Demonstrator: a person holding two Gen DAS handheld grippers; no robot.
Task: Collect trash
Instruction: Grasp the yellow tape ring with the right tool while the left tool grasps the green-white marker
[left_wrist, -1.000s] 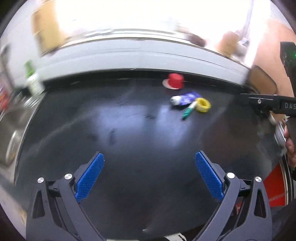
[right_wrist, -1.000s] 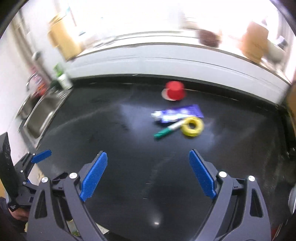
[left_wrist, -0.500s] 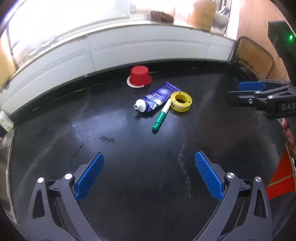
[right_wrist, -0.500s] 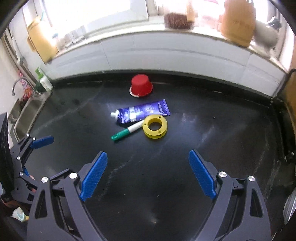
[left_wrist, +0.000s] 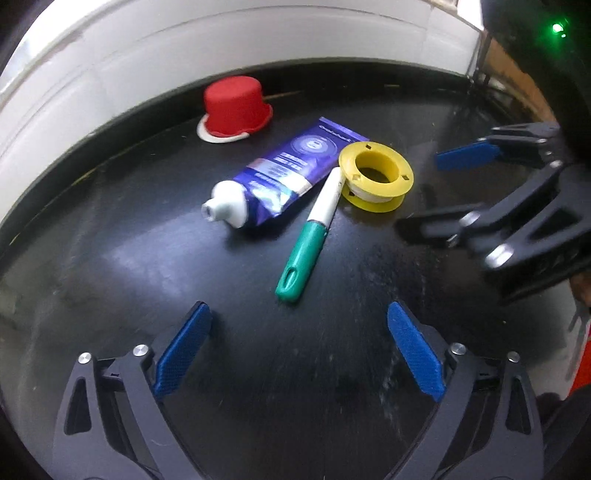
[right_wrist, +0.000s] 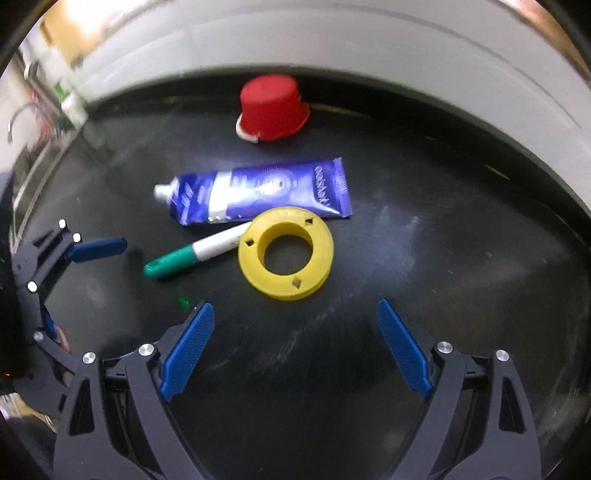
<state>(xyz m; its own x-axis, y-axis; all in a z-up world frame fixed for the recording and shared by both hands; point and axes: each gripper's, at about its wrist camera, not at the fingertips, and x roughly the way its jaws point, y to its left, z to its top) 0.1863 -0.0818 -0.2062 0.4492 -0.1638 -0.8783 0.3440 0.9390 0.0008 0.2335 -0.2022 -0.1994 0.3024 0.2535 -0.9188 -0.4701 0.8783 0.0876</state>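
On a black countertop lie a purple tube, a green-and-white marker, a yellow spool and, farther back, an upturned red cup on a white lid. My left gripper is open, just short of the marker's green cap. My right gripper is open, just short of the yellow spool. Each gripper shows at the edge of the other's view: the right gripper, the left gripper. Nothing is held.
A white tiled wall rises right behind the counter. A sink with a tap and a green-labelled bottle sits far left in the right wrist view. Something red lies at the right edge.
Both grippers have come down and forward toward the pile, which now looks much larger. Their jaws have stayed wide open.
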